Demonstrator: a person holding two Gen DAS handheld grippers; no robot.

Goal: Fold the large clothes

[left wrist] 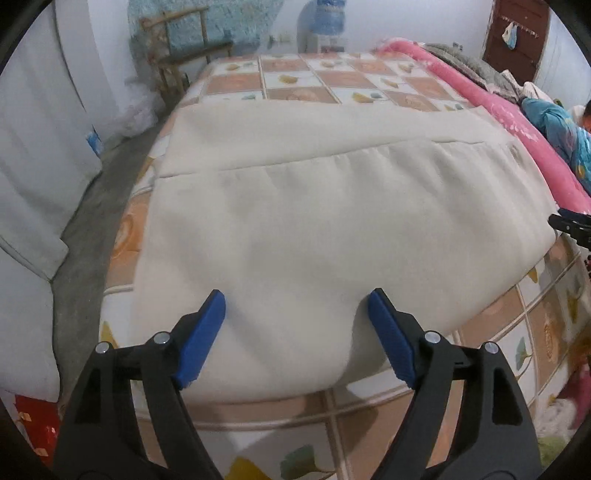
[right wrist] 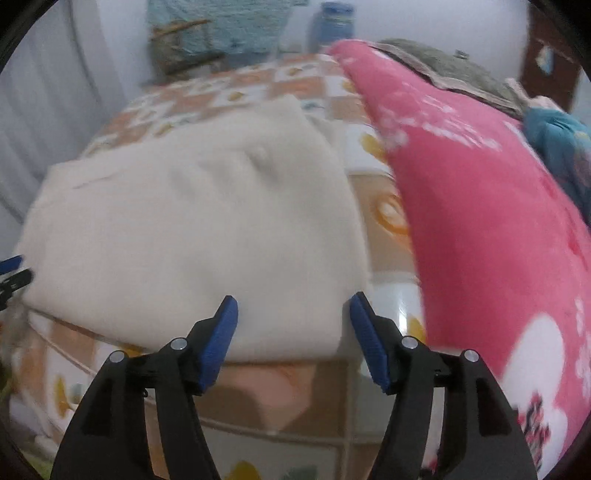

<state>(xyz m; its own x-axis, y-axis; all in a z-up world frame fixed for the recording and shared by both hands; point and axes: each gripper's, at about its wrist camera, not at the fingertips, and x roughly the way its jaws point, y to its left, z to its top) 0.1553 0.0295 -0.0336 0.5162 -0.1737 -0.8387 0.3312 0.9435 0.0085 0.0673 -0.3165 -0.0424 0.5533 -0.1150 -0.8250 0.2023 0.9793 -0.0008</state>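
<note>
This is a bedroom in a lived-in home. A bed (left wrist: pixel 295 79) with a sheet of orange and white squares printed with leaves fills most of both views. A rolled pink blanket (right wrist: pixel 480 221) with white patterns lies along its right side, with grey and teal bedding (left wrist: pixel 557 127) heaped beyond it. Against the far wall stand a rough wooden chair (left wrist: pixel 181 55) and what looks like a blue water-cooler bottle (left wrist: pixel 327 18), though it is blurred. A dark wooden door (left wrist: pixel 517 37) and a bare concrete floor (left wrist: pixel 85 229) complete the setting.
</note>
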